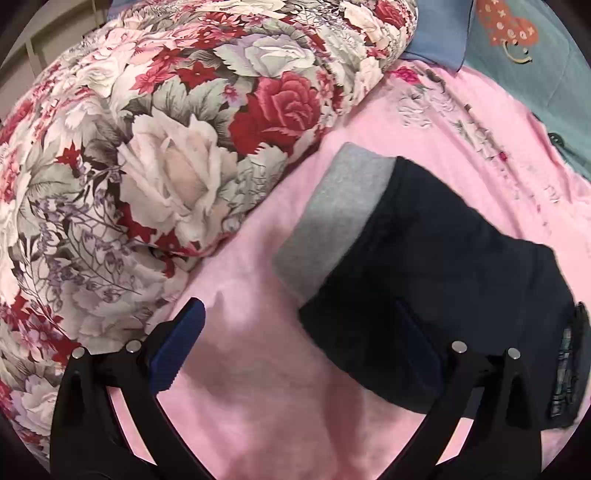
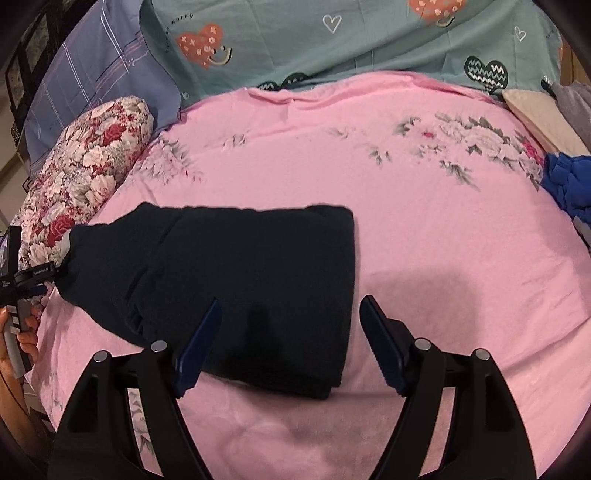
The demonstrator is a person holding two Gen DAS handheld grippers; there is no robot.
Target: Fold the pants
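Both the left gripper (image 1: 303,347) and right gripper (image 2: 291,347) are held spread and empty above the pants (image 2: 236,280), already folded compactly on the pink sheet (image 2: 424,229), so little seems left.

the left gripper's (image 1: 306,354) right finger (image 1: 421,350) is dark against the black pants (image 1: 443,258), so its outline is hard to trace. a checked label (image 1: 563,373) at the pants' right edge is too blurred to read. in the right wrist view the left gripper (image 2: 22,280) is cut off by the frame's left edge, hiding its jaws. small print on the green sheet (image 2: 181,27) is illegible, and the blue garment (image 2: 569,184) is cropped at right.
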